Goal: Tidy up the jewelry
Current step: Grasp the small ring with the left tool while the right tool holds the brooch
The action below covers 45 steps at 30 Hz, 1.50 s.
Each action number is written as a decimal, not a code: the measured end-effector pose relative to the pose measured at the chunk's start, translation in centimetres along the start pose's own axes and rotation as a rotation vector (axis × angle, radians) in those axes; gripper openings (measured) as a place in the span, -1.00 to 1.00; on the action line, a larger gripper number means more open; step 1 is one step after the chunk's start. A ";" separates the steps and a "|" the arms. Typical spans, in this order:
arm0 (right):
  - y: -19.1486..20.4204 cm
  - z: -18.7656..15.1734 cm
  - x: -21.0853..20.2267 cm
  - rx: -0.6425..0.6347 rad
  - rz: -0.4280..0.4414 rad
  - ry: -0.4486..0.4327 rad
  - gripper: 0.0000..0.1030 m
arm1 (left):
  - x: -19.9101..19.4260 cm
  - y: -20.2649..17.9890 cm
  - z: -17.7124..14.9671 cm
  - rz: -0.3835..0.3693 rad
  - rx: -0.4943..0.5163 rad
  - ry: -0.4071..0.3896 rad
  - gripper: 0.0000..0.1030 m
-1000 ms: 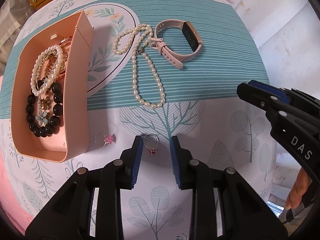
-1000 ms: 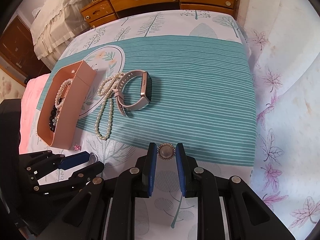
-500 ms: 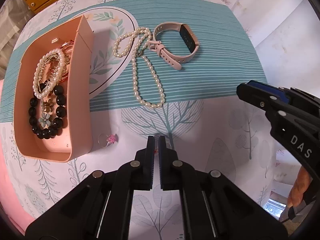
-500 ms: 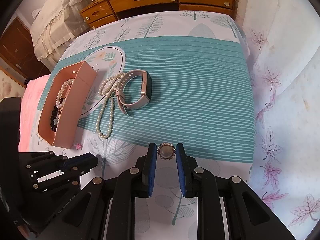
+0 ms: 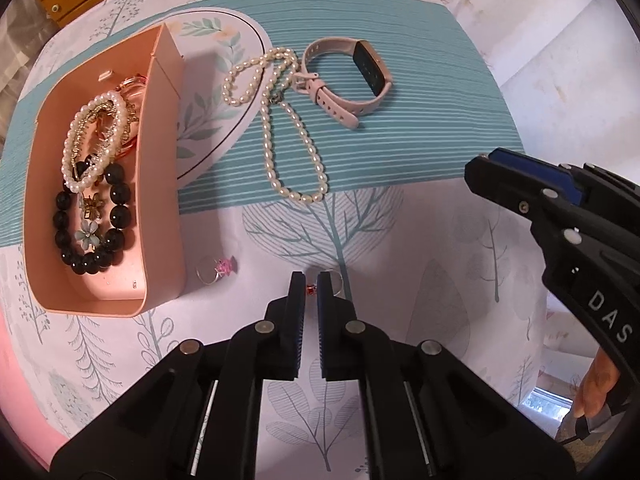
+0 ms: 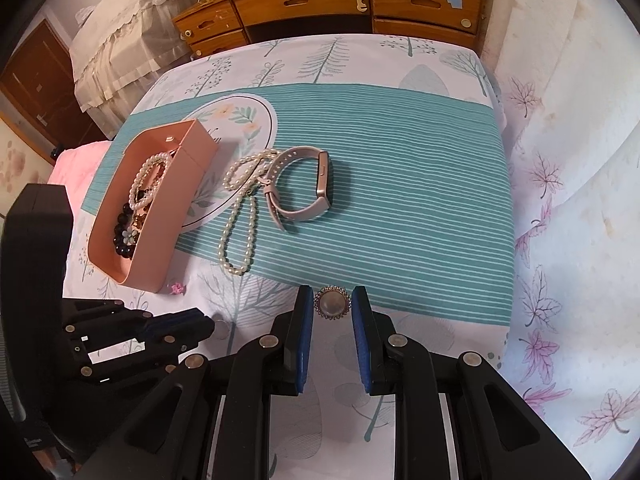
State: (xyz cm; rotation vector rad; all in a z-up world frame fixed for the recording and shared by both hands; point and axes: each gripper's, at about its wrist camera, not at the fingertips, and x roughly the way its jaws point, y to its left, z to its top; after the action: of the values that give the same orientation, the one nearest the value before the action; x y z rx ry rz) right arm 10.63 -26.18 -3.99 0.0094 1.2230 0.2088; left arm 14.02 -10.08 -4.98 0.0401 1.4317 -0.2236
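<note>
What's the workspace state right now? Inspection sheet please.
Surface: bedspread, teal striped band, tree print.
Job's things: pink box holds bead and pearl bracelets; pearl necklace and watch lie on the band, touching; pink-stone ring beside the box.
Clutter: nothing seen.
Grippers: left gripper shut on red-stone ring; right gripper holds round brooch.
Cables: nothing seen.
Surroundings: wooden dresser beyond the bed; second bed to its left.
</note>
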 end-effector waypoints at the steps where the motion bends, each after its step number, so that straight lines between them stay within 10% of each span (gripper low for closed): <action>1: 0.1 0.0 0.0 -0.001 0.000 0.001 -0.63 | 0.0 0.0 0.0 -0.003 0.001 0.001 -0.95; 20: 0.8 0.0 0.3 -0.022 -0.003 0.009 -0.63 | 0.6 0.6 -0.2 -0.053 -0.006 0.022 -0.60; 45: -0.1 -0.1 1.3 0.003 -0.007 0.030 -0.63 | 1.0 -1.1 -0.9 -0.060 -0.002 0.030 -0.77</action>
State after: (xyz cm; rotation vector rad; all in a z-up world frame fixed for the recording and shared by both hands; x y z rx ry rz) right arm 11.00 -26.04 -5.23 0.0045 1.2535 0.2011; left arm 13.10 -11.19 -5.98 -0.0013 1.4645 -0.2714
